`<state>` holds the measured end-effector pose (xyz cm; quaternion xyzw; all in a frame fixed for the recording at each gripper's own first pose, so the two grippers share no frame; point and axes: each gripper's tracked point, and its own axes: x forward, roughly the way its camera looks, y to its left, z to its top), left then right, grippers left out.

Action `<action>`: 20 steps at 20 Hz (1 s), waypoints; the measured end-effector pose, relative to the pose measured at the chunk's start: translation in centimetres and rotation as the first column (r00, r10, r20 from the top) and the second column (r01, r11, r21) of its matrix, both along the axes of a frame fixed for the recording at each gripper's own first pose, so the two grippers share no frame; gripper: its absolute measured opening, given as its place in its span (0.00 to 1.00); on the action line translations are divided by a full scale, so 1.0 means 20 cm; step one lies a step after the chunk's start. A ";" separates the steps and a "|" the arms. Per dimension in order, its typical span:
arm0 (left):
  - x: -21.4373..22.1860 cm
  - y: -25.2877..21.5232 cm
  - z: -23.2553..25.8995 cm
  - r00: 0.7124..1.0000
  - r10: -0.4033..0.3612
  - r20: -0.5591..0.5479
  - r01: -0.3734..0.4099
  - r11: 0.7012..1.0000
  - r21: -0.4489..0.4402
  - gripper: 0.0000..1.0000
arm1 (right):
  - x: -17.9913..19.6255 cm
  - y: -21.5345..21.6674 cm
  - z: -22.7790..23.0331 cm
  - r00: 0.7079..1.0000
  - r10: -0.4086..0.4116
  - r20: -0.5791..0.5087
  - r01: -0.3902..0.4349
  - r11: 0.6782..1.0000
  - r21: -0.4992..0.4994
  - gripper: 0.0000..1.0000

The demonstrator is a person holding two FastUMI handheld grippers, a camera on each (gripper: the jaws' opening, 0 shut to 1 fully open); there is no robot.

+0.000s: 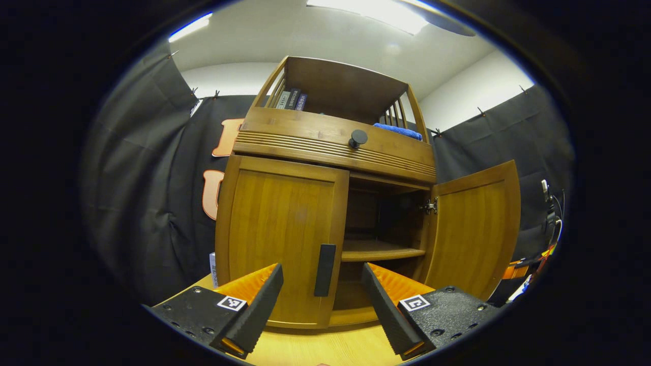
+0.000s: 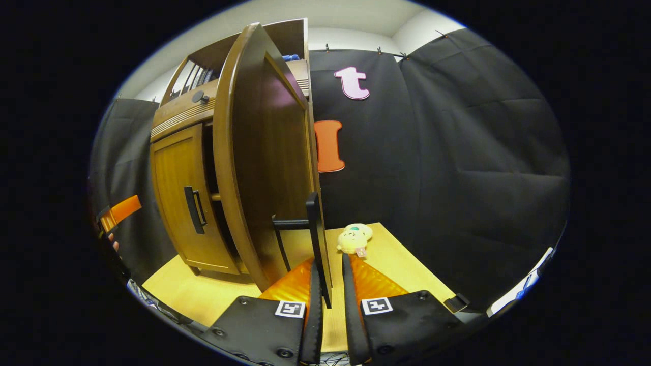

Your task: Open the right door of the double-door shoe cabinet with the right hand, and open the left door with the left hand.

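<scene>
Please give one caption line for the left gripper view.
Open left claw faces the closed left door's handle; right door open.

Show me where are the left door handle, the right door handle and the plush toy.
Left door handle [image 1: 324,270], left gripper view, middle of the dark bar.
Right door handle [image 2: 316,239], right gripper view, middle of the upright bar above the jaws.
Plush toy [image 2: 355,238], right gripper view, its body on the table.
</scene>
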<state>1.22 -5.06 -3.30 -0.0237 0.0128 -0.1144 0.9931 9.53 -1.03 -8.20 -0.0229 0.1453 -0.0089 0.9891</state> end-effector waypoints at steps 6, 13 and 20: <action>0.03 0.10 -0.01 0.999 0.048 0.009 -0.048 0.999 0.000 0.94 | 0.01 -0.08 0.00 0.996 0.090 0.012 -0.090 0.996 0.018 0.27; 0.09 0.12 -0.02 0.998 0.054 0.022 -0.054 0.998 0.020 0.94 | 0.02 -0.11 0.02 0.990 0.133 0.047 -0.137 0.986 0.096 0.16; 0.20 0.03 -0.07 1.000 0.015 0.010 -0.015 1.000 0.018 0.98 | -0.09 -0.25 0.03 0.998 -0.019 0.065 0.021 0.999 -0.025 0.30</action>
